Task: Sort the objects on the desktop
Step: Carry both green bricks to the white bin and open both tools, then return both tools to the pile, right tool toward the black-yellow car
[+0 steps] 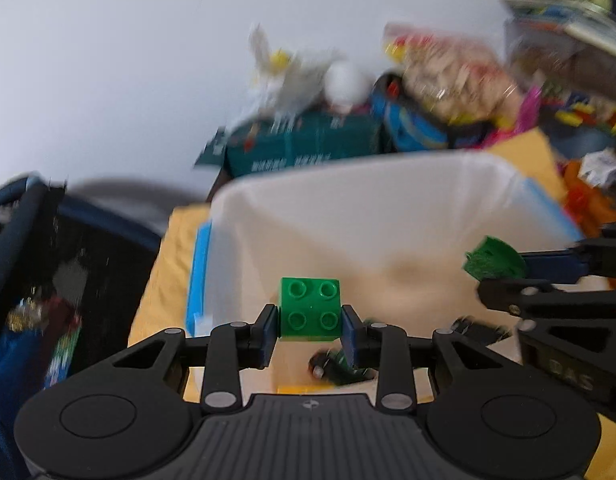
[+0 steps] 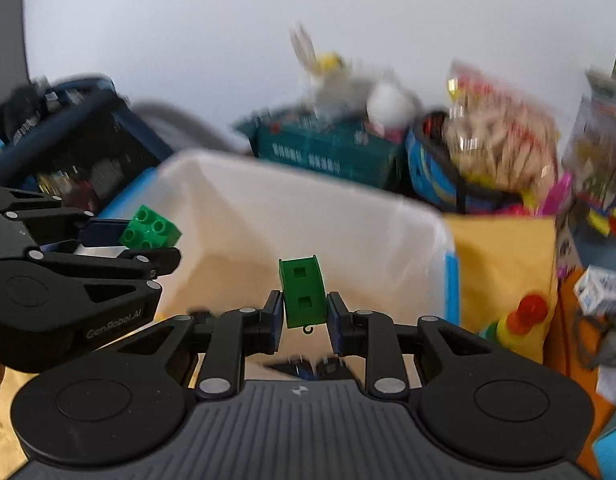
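Left wrist view, left gripper (image 1: 310, 334): clamped on a green brick (image 1: 310, 307); four studs face the camera; a dark blue pad presses each side of it
Left wrist view, position: the brick hangs over the open white bin (image 1: 268, 216), near its front edge
Left wrist view, bin: translucent white walls, blue rim trim on the left side; a few dark and green pieces lie blurred on its floor, under the gripper
Left wrist view, right gripper (image 1: 504, 268): reaches in from the right edge; it carries a green piece (image 1: 494, 258) over the bin's right part
Left wrist view, surroundings: yellow cloth (image 1: 160, 280) under the bin; a black mesh basket (image 1: 48, 248) on the left; a dark green box (image 1: 304, 144) behind the bin; all blurred

Right wrist view, right gripper (image 2: 305, 316): pressed onto the green piece, which shows two square holes and a small hook at its lower end; it sits tilted between the pads
Right wrist view, position: the piece is held over the bin, near the middle of its opening
Right wrist view, left gripper: enters from the left edge with the brick between its pads, over the bin's left part
Right wrist view, surroundings: a bag of pale snacks (image 2: 504, 148) behind the bin; a red and yellow toy (image 2: 522, 316) on the yellow cloth, right of the bin
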Demonstrator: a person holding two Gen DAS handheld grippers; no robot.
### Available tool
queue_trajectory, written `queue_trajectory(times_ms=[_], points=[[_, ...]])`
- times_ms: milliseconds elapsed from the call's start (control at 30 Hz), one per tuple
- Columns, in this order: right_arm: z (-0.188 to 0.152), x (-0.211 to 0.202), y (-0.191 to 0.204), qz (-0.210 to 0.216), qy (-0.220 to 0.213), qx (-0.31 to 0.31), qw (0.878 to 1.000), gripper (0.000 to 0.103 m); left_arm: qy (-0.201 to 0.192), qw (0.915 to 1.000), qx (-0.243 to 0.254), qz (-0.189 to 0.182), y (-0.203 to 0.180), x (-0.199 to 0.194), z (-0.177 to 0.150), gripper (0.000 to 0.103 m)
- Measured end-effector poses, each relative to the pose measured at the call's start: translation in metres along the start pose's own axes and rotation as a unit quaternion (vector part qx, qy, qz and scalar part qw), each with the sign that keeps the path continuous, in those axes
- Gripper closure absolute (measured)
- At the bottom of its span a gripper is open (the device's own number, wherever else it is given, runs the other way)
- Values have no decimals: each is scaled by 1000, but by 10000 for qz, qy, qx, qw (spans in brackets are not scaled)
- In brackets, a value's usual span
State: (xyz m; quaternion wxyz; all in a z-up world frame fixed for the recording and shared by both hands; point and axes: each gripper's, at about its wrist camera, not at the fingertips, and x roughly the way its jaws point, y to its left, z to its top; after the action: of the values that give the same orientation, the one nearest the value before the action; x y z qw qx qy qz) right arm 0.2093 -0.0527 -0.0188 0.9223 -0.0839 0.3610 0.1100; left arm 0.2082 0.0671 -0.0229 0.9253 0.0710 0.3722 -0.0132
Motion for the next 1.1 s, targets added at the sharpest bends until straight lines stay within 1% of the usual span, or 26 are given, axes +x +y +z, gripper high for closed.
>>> queue_trajectory(times_ms=[33,67,100,167,233,300,333,400,467,500,567,633,700,767,833,900,967,1000,1033,1100], points=[[-4,5,-1,4,102,35,9999,71,66,10000,-4,42,1,3,-2,58],[-6,9,-1,10,186,47,9998,70,75,9999,-17,90,1,2,-3,56],[-8,8,-1,16,181,61,9998,70,44,10000,-19,75,3,0,-3,53],[-9,1,-2,29,89,68,9999,70,16,9999,-104,43,6,-9,-3,52],[-8,-6,-4,19,3,112,9999,69,-112,9997,-197,19,10,-25,-3,47],[-4,-20,-4,19,-176,119,9998,65,-255,9995,-183,71,11,-41,-4,34],[-6,-27,-5,14,-237,132,9996,61,-310,9993,-166,103,11,-49,-6,32],[-10,-42,-6,50,-366,154,9992,60,-362,9992,-134,86,10,-67,-13,32],[-18,-56,-5,63,-435,166,9989,56,-271,9996,-76,27,8,-82,-25,31],[-24,-62,-4,93,-442,171,9988,54,-238,9997,-47,-38,7,-89,-34,29],[-39,-71,-2,186,-367,218,9989,52,-111,9998,88,-161,2,-100,-56,26],[-60,-76,1,305,-212,221,9991,50,95,9996,206,-166,-3,-102,-81,26],[-85,-76,8,268,-15,145,9995,50,347,9986,274,-278,-7,-100,-111,26],[-106,-74,13,310,197,89,9993,52,643,9968,197,-423,-9,-98,-138,26],[-127,-75,19,383,322,60,9987,52,812,9947,125,-615,-8,-98,-161,26],[-146,-78,27,435,373,-207,9981,53,958,9923,167,-769,-8,-98,-182,26],[-163,-81,36,505,409,-425,9970,56,1057,9902,214,-893,-7,-98,-195,27],[-172,-83,40,608,456,-478,9960,59,1076,9897,202,-918,-7,-98,-198,28],[-180,-83,45,724,521,-552,9945,64,1067,9897,177,-943,-6,-98,-201,28],[-194,-82,53,712,676,-766,9922,66,1086,9891,120,-989,-6,-99,-202,28]])
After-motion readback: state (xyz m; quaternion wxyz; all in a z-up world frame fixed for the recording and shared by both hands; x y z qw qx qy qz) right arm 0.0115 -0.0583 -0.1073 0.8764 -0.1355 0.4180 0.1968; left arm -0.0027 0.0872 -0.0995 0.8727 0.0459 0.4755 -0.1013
